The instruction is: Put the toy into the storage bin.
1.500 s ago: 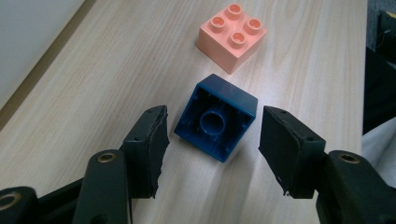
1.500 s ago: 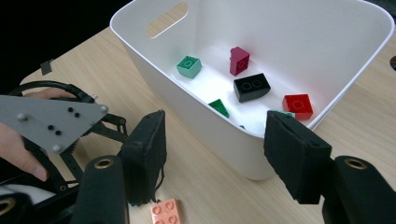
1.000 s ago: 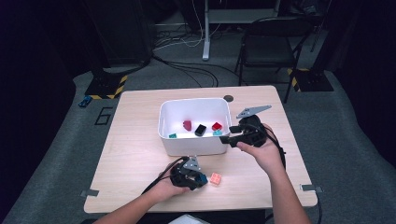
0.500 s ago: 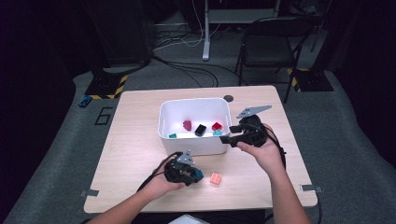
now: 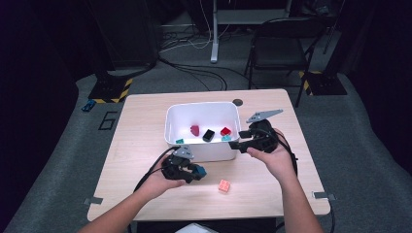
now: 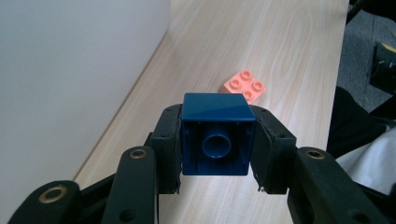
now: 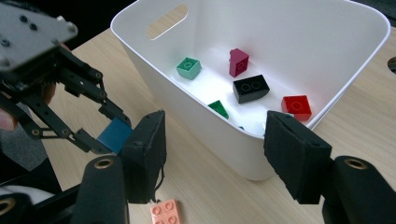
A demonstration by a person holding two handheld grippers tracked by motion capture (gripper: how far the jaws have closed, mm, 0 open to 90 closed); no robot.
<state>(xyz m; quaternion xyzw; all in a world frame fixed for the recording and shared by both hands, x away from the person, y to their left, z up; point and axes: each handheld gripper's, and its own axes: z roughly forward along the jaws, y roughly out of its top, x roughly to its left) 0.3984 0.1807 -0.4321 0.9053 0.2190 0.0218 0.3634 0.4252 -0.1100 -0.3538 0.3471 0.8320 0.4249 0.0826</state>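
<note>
A blue brick [image 6: 215, 137] was pinched in the left gripper [image 5: 187, 170], just at 6 o'clock of the white bin [image 5: 170, 127]. The right gripper [image 7: 212, 149] was spread, empty. Next, the brick probably had to be lifted over the rim and dropped in.

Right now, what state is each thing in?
Left hand-held gripper: shut on the blue brick, off the table.
Right hand-held gripper: open, empty, beside the white bin.
White bin: upright, several bricks inside.
Orange brick: loose on the table, studs up.
</note>
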